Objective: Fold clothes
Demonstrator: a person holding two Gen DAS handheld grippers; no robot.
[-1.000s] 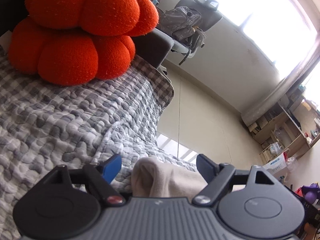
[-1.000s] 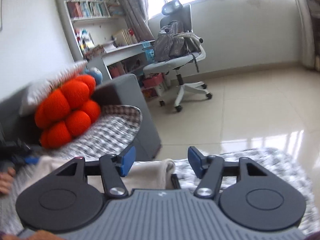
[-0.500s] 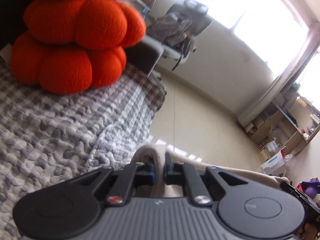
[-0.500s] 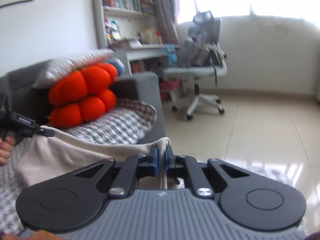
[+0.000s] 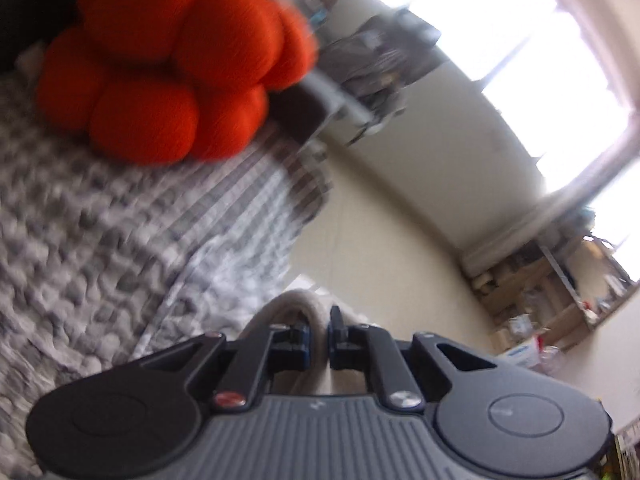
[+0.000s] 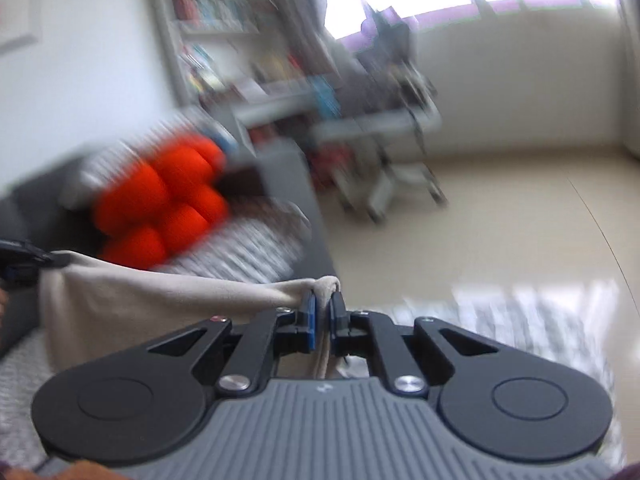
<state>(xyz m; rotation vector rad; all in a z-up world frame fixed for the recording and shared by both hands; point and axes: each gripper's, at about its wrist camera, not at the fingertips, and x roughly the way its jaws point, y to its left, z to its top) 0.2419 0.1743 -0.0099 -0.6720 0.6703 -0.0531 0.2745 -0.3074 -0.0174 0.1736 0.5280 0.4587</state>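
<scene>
The left gripper (image 5: 318, 334) is clamped on a rolled edge of the beige garment (image 5: 292, 306), which bulges up in a loop just ahead of the blue-padded jaws. The right gripper (image 6: 322, 314) pinches another corner of the same beige garment (image 6: 160, 296). From there the cloth stretches away to the left of the right wrist view as a taut upper edge with a sheet hanging below it, ending at the left gripper (image 6: 24, 264), seen small and dark at the frame's edge.

Under and behind the cloth lies a grey-and-white quilted cover (image 5: 100, 240) spread over a dark grey sofa (image 6: 300, 184). An orange lobed cushion (image 5: 172, 68) sits at the sofa's far end, well apart from both grippers. Past the sofa arm stands an office chair (image 6: 396, 148) with a grey bundle on its seat, then a bookshelf (image 6: 224, 20) against the wall and bright windows (image 5: 500, 28). The cream floor (image 6: 500, 220) beside the sofa is bare, with open wooden shelving (image 5: 560, 300) at the right of the left wrist view.

Both views are smeared by motion, so shelf contents and the chair's load cannot be made out. The lower part of the garment is hidden behind the gripper bodies, and what kind of garment it is cannot be told. A bit of a hand (image 6: 3, 304) shows at the left edge.
</scene>
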